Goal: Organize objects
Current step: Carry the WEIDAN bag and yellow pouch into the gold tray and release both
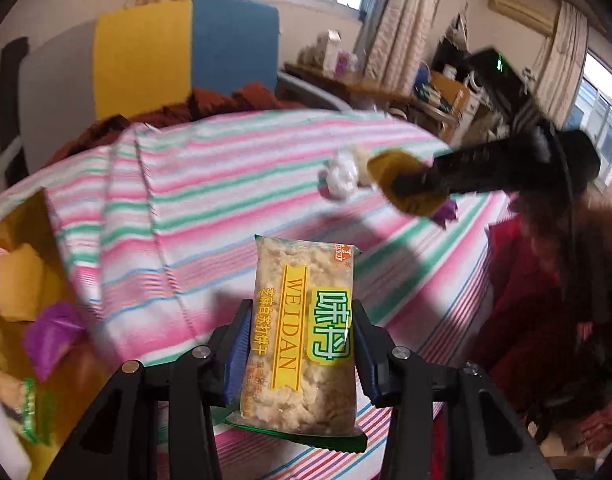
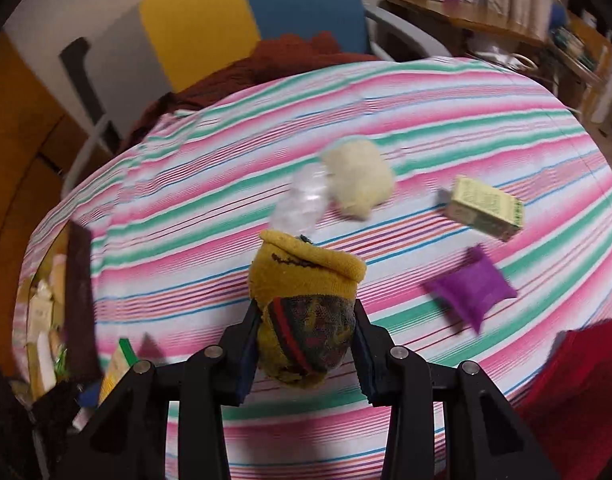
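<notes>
My left gripper [image 1: 302, 320] is shut on a clear packet of crackers [image 1: 302, 280] with a yellow and green label, held upright above the striped tablecloth [image 1: 210, 184]. My right gripper [image 2: 306, 320] is shut on a rolled yellow sock [image 2: 306, 276] with a dark patterned toe, its pads pressing both sides. In the left wrist view the right gripper [image 1: 409, 188] shows blurred at the right, carrying the sock over the table. On the cloth lie a cream fluffy ball [image 2: 359, 182], a crumpled clear wrapper [image 2: 302, 204], a small pale green box [image 2: 485, 208] and a purple pouch [image 2: 473, 288].
An open cardboard box [image 1: 26, 240] at the table's left edge holds several snack packets, one of them purple [image 1: 52, 336]. A red cloth [image 2: 577, 384] lies at the right edge. A chair with a yellow and blue back [image 1: 186, 52] stands behind the table.
</notes>
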Available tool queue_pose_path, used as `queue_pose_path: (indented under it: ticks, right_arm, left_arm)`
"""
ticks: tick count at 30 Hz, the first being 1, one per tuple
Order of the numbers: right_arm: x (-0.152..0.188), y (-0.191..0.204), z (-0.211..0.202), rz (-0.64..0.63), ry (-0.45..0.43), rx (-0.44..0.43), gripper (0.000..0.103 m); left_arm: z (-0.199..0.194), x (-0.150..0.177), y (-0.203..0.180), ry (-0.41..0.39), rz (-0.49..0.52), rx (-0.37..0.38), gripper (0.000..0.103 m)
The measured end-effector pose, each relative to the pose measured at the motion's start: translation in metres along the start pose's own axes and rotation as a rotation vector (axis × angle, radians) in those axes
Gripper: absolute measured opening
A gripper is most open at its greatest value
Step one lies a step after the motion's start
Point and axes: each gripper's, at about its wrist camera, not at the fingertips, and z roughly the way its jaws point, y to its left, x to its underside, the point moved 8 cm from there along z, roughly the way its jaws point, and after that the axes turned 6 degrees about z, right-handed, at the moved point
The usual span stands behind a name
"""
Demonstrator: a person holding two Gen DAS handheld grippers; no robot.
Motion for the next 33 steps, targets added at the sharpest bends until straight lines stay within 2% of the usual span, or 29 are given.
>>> queue_pose_path:
  ticks: [10, 18, 27, 30, 33]
  right_arm:
    - [0.014, 0.100, -0.011, -0.171, -0.036, -0.121, 0.041]
    - [0.033, 0.198, -0.011, -0.333, -0.030, -0.242, 0.041]
    - [0.062, 0.291, -0.004, -0.490, 0.001, -0.321, 0.041]
    - [0.063, 0.317, 0.004, -0.519, 0.006, -0.331, 0.041]
    - [0.064, 0.336, 0.015, -0.545, 0.023, -0.329, 0.046]
  left_arm:
    - [-0.069, -0.006, 0.060, -0.114, -0.136, -0.152, 0.046]
    - [-0.115, 0.014, 0.141, -0.158, -0.292, -0.322, 0.046]
    - [-0.141, 0.032, 0.235, -0.123, -0.399, -0.555, 0.046]
    - [-0.147, 0.035, 0.251, -0.113, -0.428, -0.597, 0.049]
    - [-0.151, 0.037, 0.257, -0.131, -0.446, -0.600, 0.055]
